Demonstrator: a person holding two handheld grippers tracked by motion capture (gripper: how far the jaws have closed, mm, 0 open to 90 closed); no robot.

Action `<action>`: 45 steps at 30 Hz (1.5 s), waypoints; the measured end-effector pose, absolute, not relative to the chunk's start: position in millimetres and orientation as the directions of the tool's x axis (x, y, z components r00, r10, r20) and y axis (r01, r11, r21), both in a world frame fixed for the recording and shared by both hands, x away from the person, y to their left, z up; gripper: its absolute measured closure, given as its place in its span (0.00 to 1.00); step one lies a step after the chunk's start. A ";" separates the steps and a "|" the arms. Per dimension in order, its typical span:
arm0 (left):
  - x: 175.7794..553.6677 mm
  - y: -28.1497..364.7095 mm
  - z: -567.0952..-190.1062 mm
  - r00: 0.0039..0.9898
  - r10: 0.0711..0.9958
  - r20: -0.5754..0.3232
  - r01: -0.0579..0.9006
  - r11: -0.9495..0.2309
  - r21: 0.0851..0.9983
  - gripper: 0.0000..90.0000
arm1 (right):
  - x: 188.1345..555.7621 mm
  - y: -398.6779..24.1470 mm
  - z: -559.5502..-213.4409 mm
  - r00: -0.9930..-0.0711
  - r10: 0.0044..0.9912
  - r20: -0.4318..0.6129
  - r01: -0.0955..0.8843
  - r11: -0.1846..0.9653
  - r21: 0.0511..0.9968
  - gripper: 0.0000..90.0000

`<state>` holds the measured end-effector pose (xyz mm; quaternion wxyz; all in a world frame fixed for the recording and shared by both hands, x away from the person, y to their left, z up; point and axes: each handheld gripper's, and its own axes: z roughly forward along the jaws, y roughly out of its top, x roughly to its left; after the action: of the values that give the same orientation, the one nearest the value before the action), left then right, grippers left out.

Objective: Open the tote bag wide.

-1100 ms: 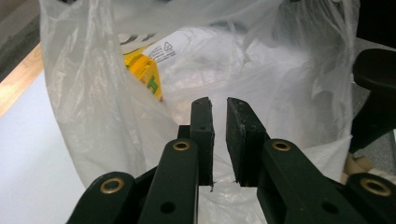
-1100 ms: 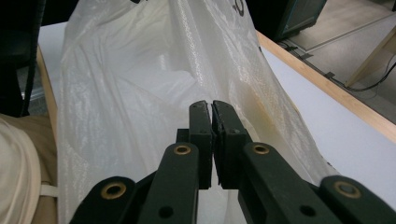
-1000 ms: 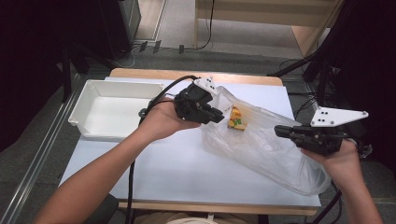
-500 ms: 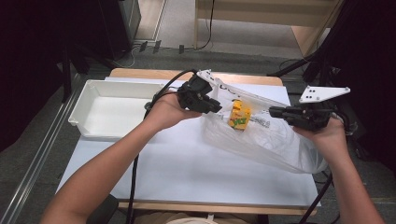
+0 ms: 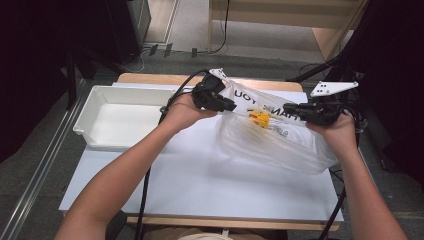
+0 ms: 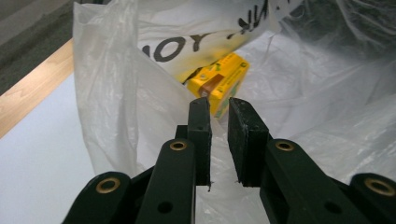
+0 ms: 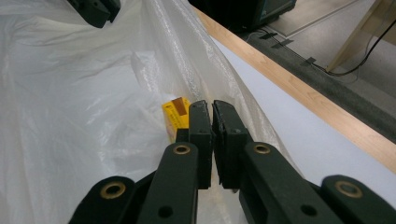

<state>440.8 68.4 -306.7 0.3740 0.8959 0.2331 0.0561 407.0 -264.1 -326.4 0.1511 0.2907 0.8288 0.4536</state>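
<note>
A translucent plastic bag [image 5: 280,145] with black lettering is stretched above the white table between my two grippers. A small yellow box [image 5: 259,118] lies inside it. My left gripper [image 5: 227,106] is at the bag's left top corner. In the left gripper view its jaws [image 6: 218,102] stand a narrow gap apart with nothing seen between the pads. Bag film [image 6: 107,93] lies along the outside of one jaw, and the yellow box [image 6: 224,79] is just beyond. My right gripper [image 5: 287,107] holds the bag's right rim, its jaws [image 7: 212,106] shut on the film [image 7: 70,93], near the box [image 7: 176,116].
An empty white tray [image 5: 125,120] sits on the table's left side, beside the left hand. The white tabletop [image 5: 200,185] has bare room in front of the bag. A wooden strip [image 7: 303,93] runs along the far edge, with floor and cables beyond.
Both hands have moved toward the table's far edge. The right gripper came up level with the left, so the bag's mouth is now pulled taut, and the yellow box moved with it.
</note>
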 end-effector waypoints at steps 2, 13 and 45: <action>444.2 67.8 -310.6 0.882 0.466 -0.071 0.380 -0.615 0.691 0.89 | 412.1 -263.8 -329.8 -0.780 0.625 0.025 0.359 0.414 0.836 0.98; 451.7 67.1 -324.8 0.874 0.481 -0.077 0.399 -0.617 0.678 0.88 | 409.6 -254.5 -336.2 -0.802 0.597 0.031 0.356 0.435 0.827 0.98; 480.2 54.6 -376.4 0.835 0.531 -0.145 0.467 -0.544 0.697 0.90 | 446.8 -251.3 -400.7 -0.712 0.702 0.039 0.451 0.413 0.791 1.00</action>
<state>480.2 54.6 -376.4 0.3834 0.8777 0.2844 0.0419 446.8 -251.3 -400.7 0.1510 0.3485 0.8270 0.4145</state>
